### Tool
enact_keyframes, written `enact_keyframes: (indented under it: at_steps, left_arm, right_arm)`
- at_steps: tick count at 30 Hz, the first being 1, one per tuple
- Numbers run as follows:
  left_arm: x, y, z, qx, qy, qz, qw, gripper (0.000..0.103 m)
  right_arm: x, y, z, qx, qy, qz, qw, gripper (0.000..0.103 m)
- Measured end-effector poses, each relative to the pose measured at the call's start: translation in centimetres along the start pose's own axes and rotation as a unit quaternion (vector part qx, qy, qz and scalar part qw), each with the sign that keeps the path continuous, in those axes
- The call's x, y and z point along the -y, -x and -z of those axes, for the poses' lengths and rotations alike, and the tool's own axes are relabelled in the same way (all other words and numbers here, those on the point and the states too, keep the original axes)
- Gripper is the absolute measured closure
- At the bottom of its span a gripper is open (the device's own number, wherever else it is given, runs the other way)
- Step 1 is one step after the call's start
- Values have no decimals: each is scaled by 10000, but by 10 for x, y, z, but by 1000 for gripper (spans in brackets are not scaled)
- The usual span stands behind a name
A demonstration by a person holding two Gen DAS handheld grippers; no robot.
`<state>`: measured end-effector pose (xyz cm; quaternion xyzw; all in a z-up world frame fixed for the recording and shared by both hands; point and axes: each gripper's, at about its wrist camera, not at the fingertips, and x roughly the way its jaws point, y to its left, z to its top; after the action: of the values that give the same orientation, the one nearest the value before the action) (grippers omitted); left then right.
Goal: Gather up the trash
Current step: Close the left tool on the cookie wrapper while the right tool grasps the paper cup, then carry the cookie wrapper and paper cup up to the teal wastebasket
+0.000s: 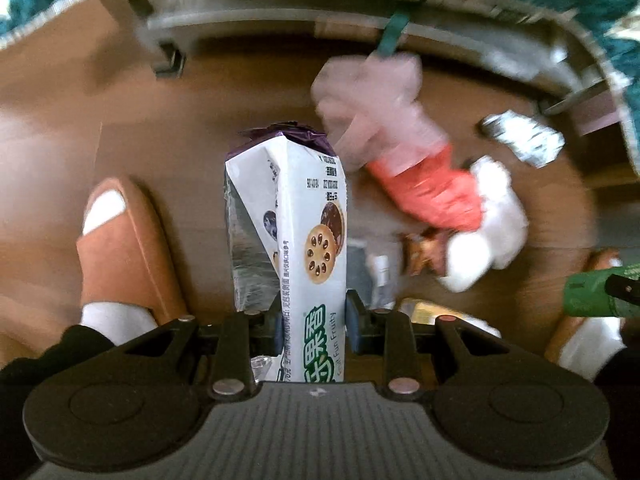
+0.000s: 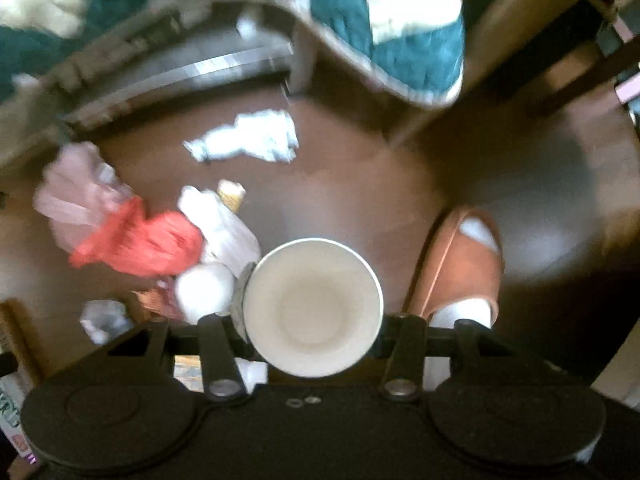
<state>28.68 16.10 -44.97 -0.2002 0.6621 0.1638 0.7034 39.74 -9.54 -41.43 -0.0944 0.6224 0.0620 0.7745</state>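
My left gripper is shut on a white and purple biscuit wrapper that stands up between the fingers above the wooden floor. My right gripper is shut on a white paper cup, whose open mouth faces the camera. A heap of trash lies on the floor: a pink plastic bag, a red bag, white crumpled paper and a silver-white wrapper. The same heap shows in the right wrist view, with the red bag and the white wrapper.
A bed frame with a teal and white blanket runs along the far side. The person's feet in orange slippers stand on the floor. The other gripper's green part shows at the right.
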Motion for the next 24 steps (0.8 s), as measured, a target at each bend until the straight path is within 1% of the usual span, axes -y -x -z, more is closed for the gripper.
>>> enact_keyframes:
  at_steps: [3, 7, 10, 13, 15, 19, 24]
  left_arm:
    - [7, 38, 0, 384, -151, 152, 9990, 75]
    - [15, 95, 7, 822, -309, 455, 9951, 75]
    - [19, 136, 14, 1094, -410, 696, 9907, 75]
    - [27, 174, 24, 1398, -563, 923, 9843, 75]
    - [34, 199, 30, 1608, -703, 1024, 9791, 75]
    - [50, 249, 47, 2038, -1019, 1236, 9658, 75]
    - [73, 305, 63, 2530, -1379, 1472, 9462, 75]
  right_arm:
    - [2, 48, 1, 421, 173, -279, 9986, 56]
    - [7, 109, 8, 911, 359, -506, 9939, 56]
    - [12, 155, 17, 1287, 498, -679, 9881, 56]
    - [18, 196, 29, 1639, 660, -789, 9811, 56]
    - [24, 223, 37, 1831, 748, -875, 9763, 56]
    - [37, 277, 48, 2281, 952, -891, 9649, 56]
    - [61, 339, 53, 2715, 1171, -901, 9510, 56]
